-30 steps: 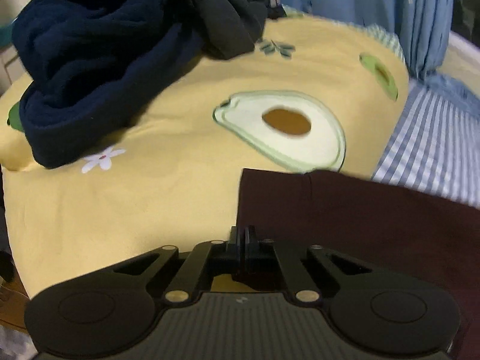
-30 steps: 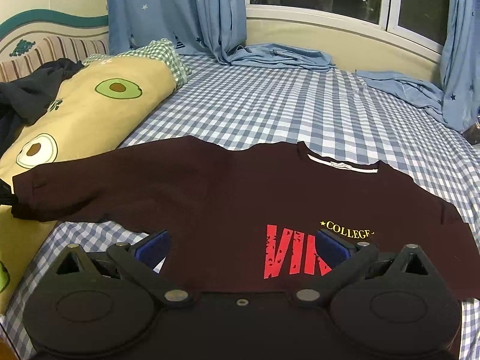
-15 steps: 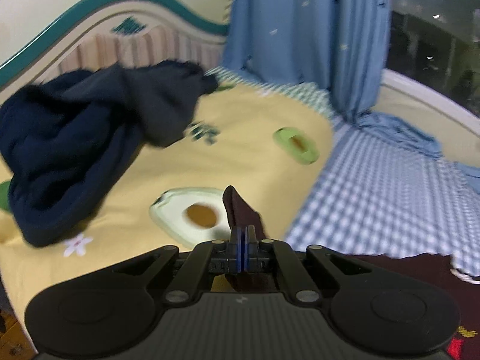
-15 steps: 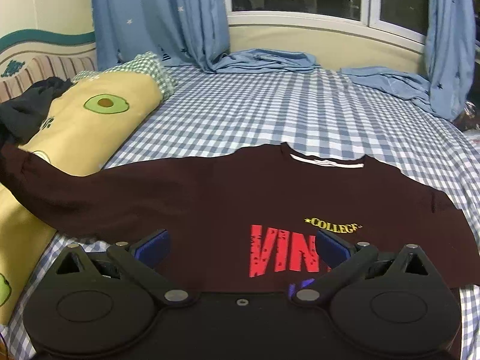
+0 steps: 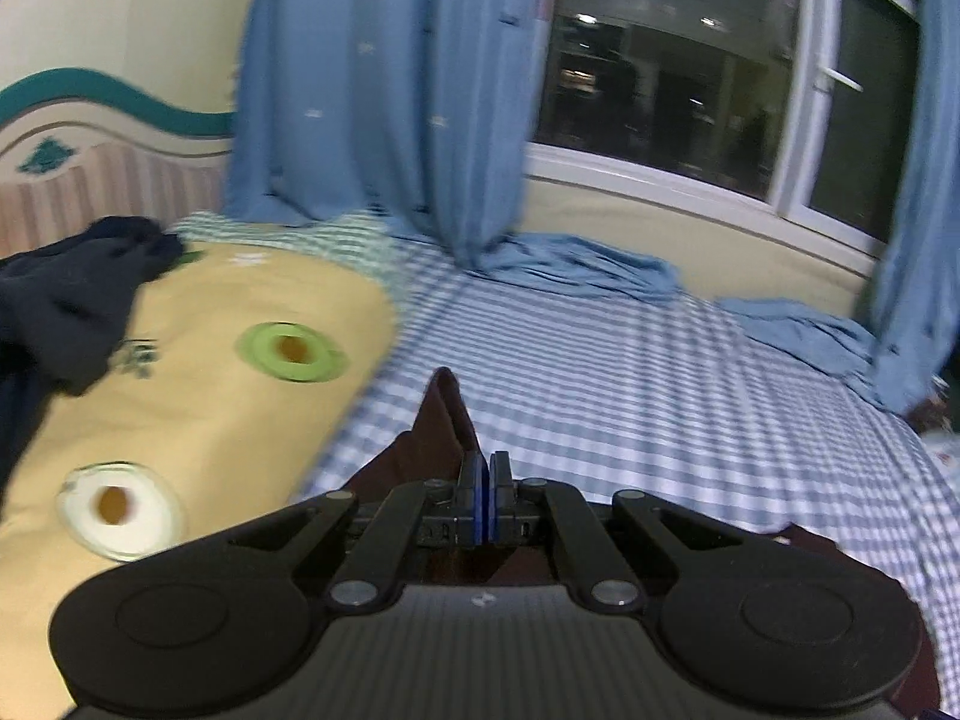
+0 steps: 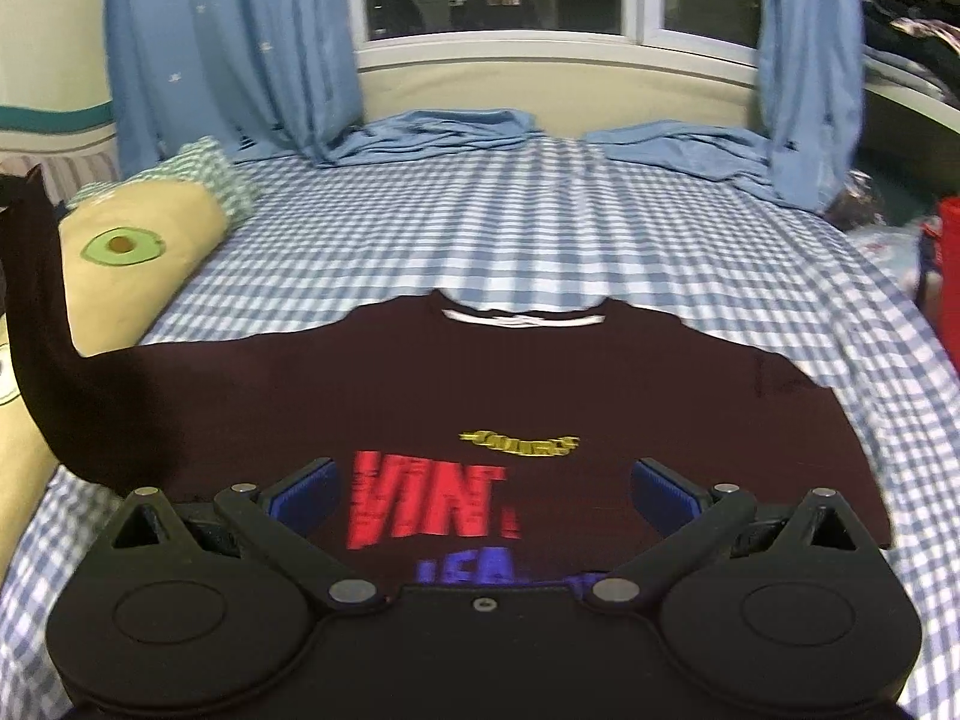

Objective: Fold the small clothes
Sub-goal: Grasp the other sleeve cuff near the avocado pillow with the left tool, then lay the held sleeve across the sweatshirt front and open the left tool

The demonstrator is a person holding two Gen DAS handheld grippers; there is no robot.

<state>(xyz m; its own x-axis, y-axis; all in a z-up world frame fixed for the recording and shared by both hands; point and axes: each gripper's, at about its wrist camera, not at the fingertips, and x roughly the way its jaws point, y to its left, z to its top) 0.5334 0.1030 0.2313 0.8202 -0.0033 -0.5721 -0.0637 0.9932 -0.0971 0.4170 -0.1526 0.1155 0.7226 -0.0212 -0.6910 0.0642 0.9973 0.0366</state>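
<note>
One fold is only just under way, as we read it; nearest us in the left wrist view, our left gripper [image 5: 485, 480] has its blue pads pressed together on the cuff end of the sleeve [image 5: 441, 420], a dark peak of cloth standing up past the fingertips; in the right wrist view that sleeve rises as a tall limp strip at the left edge, lifted clear of the bedding; we judge it is being carried in over the chest, and nothing has landed yet.

Our right gripper [image 6: 483, 489] hangs over the lower chest of the maroon sweatshirt [image 6: 600, 390] with its fingers spread wide and nothing between them; whether it touches the cloth we cannot tell; the body lies flat, front up, collar away from us, on the blue-and-white checked sheet [image 6: 540, 240]; the other sleeve, the body folds and any further garments are, by our judgement, all left to do.

The sweatshirt is soft matte knit, with red and blue block lettering and a small yellow line of print; to the left lies a plump yellow avocado-print pillow [image 5: 198, 372], and on it a crumpled navy garment [image 5: 66, 300]; farther off, thin blue curtains [image 6: 234, 42] pool on the bed below a dark window [image 5: 660, 72].
</note>
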